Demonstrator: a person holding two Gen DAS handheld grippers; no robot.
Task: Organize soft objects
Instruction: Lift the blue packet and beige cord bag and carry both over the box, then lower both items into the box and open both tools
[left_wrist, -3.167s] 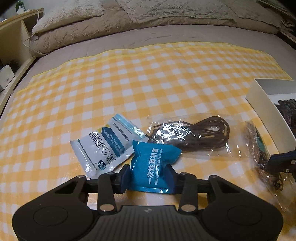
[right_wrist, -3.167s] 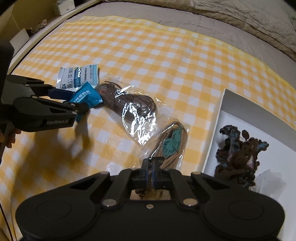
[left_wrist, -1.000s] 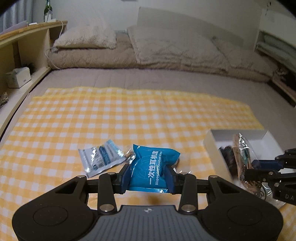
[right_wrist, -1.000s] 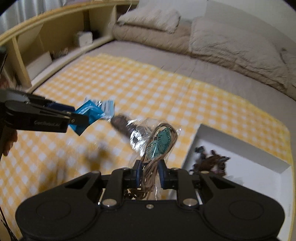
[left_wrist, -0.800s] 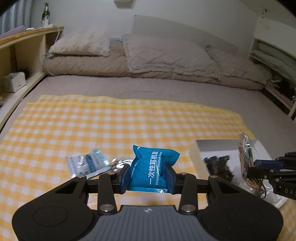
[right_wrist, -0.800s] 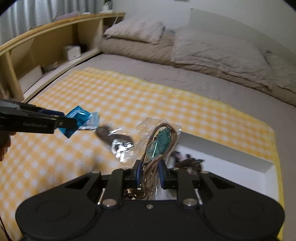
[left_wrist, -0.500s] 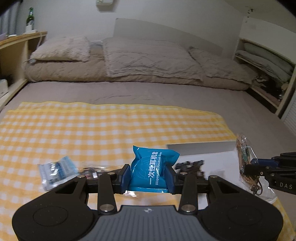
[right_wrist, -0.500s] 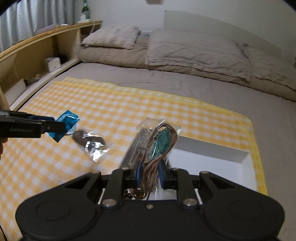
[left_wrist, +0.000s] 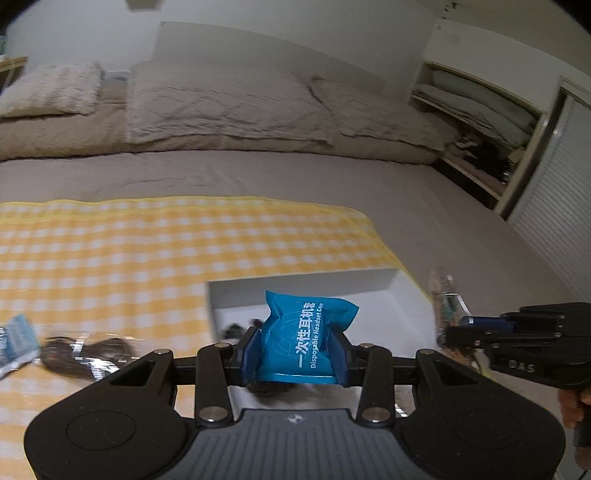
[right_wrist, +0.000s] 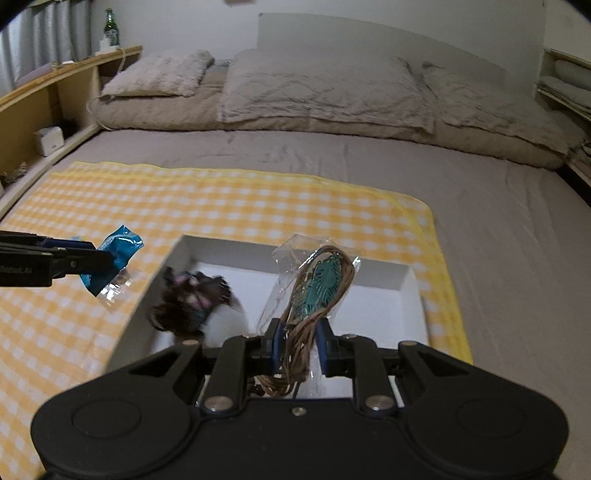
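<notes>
My left gripper (left_wrist: 295, 352) is shut on a blue headset-cover packet (left_wrist: 304, 336) and holds it in the air in front of the white box (left_wrist: 295, 286). In the right wrist view the same packet (right_wrist: 114, 258) hangs just left of the box (right_wrist: 410, 291). My right gripper (right_wrist: 299, 345) is shut on a clear bag with a brown cord and teal leaf (right_wrist: 317, 284), held above the box. A dark fuzzy bundle (right_wrist: 192, 299) lies inside the box at its left.
On the yellow checked cloth (left_wrist: 147, 251), a clear bag of dark brown cord (left_wrist: 85, 350) and a white-blue packet (left_wrist: 16, 339) lie left of the box. Pillows and quilts (right_wrist: 317, 92) lie at the bed's head. A wooden shelf (right_wrist: 44, 107) runs along the left.
Both grippers have lifted their packets off the cloth and carried them right, to the white box. The right one is now over the box. The left one is at its near left edge.
</notes>
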